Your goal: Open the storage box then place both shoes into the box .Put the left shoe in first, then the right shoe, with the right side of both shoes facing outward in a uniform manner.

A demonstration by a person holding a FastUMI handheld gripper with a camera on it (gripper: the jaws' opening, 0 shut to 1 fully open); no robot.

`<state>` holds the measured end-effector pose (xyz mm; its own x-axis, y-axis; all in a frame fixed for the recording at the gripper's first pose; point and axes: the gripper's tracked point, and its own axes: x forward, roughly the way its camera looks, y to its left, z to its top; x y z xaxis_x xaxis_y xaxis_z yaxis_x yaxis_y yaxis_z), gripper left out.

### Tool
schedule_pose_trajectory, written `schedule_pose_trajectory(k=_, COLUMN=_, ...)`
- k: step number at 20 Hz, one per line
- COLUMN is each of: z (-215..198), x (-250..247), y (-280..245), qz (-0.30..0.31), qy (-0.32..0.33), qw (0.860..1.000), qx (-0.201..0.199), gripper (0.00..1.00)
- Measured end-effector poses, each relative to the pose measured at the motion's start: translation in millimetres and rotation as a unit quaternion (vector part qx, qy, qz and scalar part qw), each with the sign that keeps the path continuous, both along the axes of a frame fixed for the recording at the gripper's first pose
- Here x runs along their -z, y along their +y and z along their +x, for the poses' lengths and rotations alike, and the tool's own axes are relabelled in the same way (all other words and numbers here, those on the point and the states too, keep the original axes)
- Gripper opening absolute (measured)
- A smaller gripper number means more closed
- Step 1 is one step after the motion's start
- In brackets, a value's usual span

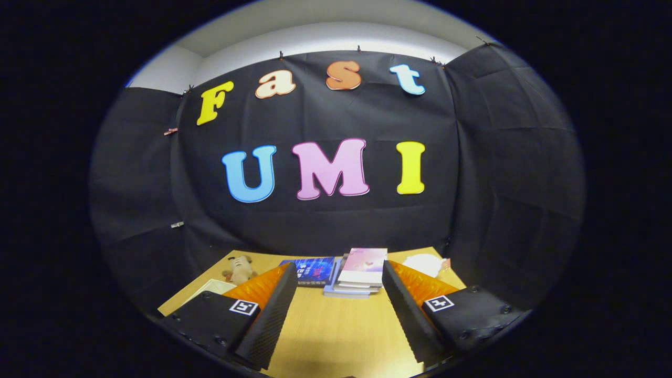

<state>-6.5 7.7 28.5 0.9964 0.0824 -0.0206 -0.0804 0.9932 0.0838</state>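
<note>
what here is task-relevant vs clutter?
Task-relevant:
- gripper, fingers open, nothing between them

Clutter:
- stack of books beyond the fingers
- blue book
- plush toy
- white object
- white sheet

All on the wooden table.

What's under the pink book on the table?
The pink book tops a stack of books, just beyond the open, empty gripper. How many lie beneath is unclear; the table under them is covered.
</note>
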Motion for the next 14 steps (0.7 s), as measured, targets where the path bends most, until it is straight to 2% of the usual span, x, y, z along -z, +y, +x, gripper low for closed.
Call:
schedule_pose_trajectory(k=7, z=-8, x=12, y=-57, qz=0.014, qy=0.017, qw=0.999, qx=-0.035, gripper=0.98)
schedule_pose_trajectory(k=14, z=-15, x=4, y=-75, qz=0.007, qy=0.021, qw=0.999, qx=-0.034, gripper=0.98)
